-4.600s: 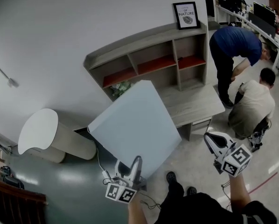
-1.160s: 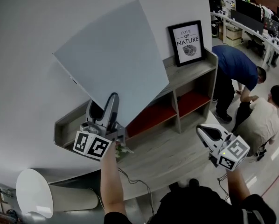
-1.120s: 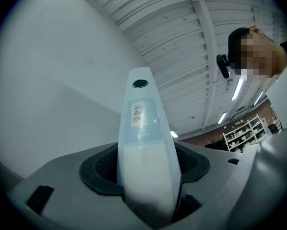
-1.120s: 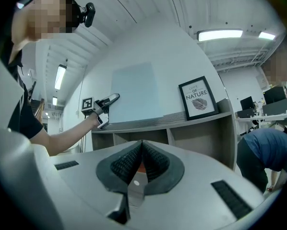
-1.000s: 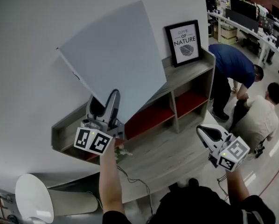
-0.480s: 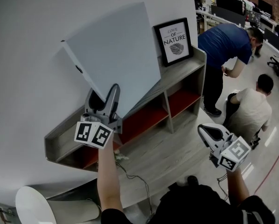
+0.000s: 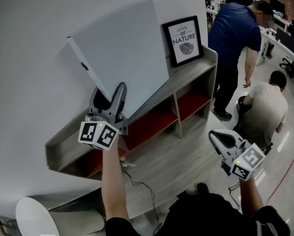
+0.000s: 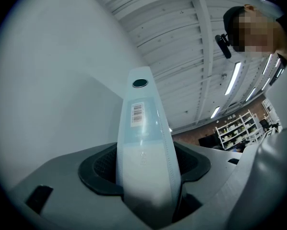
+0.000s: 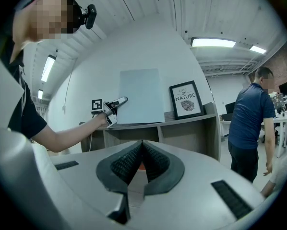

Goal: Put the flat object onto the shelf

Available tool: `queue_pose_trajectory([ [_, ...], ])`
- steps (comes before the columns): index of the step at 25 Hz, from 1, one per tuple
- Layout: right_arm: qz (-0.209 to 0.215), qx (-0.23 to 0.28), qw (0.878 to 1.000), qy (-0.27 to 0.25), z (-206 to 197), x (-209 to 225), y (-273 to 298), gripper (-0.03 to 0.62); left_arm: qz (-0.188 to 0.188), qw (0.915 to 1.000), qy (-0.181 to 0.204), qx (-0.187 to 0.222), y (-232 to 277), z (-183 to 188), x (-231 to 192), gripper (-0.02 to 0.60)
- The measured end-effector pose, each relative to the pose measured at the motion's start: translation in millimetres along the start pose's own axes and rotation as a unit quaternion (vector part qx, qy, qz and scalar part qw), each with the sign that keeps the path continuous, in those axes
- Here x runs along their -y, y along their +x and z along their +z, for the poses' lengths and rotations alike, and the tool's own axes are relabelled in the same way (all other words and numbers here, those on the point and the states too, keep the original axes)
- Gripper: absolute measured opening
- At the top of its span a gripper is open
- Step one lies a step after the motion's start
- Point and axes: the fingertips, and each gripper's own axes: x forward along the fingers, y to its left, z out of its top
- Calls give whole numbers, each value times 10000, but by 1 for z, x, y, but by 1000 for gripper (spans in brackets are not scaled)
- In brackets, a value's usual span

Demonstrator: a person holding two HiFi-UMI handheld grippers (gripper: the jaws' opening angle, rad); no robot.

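Note:
The flat object is a large pale blue-grey panel. It stands tilted against the white wall, over the top board of the grey shelf. My left gripper is shut on its lower corner, and that corner is hidden behind the gripper. In the left gripper view the panel's thin edge, with a barcode label, runs up between the pads of my left gripper. In the right gripper view the panel seems to rest on the shelf top. My right gripper hangs shut and empty in front of the shelf, its jaws closed.
A framed leaf print leans on the shelf top just right of the panel. One person in a blue shirt stands at the shelf's right end, and another crouches beside them. A white round table is at lower left, a cable under the shelf.
The panel went up from low in front of the shelf to its top, then closer to the wall and slightly down. The person in blue has straightened up. My right gripper stayed put.

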Motion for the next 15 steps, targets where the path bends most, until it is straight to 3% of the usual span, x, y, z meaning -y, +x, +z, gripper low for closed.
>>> queue_pose_trajectory([
  [15,126,-83,9999,-8,-3,-5,13,11,39,9985,-381,-400,-2,-13,-14,330],
])
